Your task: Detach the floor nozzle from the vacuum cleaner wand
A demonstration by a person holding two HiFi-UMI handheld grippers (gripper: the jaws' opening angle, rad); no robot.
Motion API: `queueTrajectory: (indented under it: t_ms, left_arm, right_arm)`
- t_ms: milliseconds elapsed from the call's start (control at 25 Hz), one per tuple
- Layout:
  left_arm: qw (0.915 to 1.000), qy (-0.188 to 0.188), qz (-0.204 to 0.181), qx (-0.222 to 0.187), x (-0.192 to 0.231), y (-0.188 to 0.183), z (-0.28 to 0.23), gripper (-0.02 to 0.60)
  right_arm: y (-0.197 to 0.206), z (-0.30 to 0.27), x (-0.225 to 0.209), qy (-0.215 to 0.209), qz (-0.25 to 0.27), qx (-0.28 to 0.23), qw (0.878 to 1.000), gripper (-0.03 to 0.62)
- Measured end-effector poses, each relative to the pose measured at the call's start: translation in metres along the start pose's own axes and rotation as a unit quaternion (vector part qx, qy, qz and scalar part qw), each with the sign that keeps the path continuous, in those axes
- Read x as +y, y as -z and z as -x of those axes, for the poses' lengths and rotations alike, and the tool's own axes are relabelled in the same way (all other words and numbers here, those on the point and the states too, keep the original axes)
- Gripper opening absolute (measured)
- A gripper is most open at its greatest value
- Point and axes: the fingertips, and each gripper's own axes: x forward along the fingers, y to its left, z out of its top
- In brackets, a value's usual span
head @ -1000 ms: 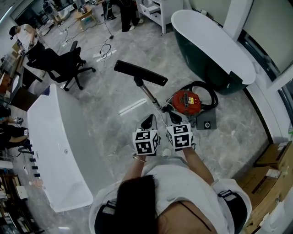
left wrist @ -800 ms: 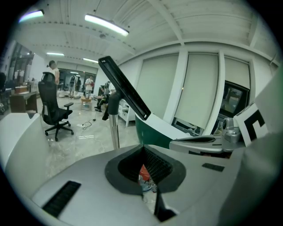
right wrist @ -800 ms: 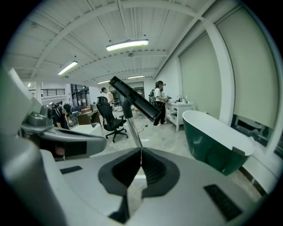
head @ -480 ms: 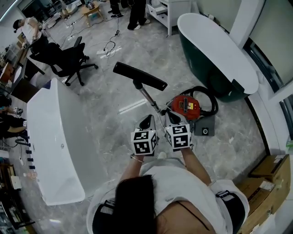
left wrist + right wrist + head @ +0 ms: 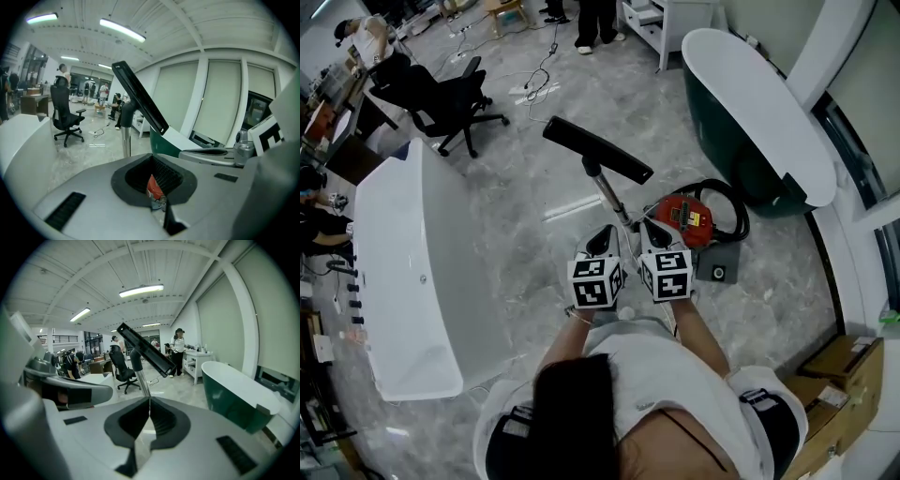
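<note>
Nozzle: flat black bar, seated tilted on far end of wand, a slim shiny metal tube. Round red canister with looped black hose seen right of wand. Green, white-rimmed tub farther right of wand. Long white tub left of wand. Grey marbled floor. Left tongs and right tongs held either side of wand's near end, both closed, nothing gripped.
</note>
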Motion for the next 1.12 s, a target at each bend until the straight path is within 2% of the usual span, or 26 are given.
queueTrajectory:
  t_ms: [280,480,1120]
  left_arm:
    - [0.9998,-0.014,0.015,-0.002,0.016,0.003,0.01,0.003]
    - [0.9996,-0.02,0.018,-0.007,0.021,0.003,0.008,0.003]
    - [0.9987,-0.041,0.023,-0.021,0.049,-0.011,-0.013,0.003]
  right_arm:
    - [-0.009,0.002,0.018,-0.029,0.009,-0.021,0.999,0.015]
    - [-0.011,0.002,0.025,-0.064,-0.003,-0.034,0.997,0.017]
    - [-0.045,-0.018,0.028,-0.107,0.031,-0.067,0.992,0.017]
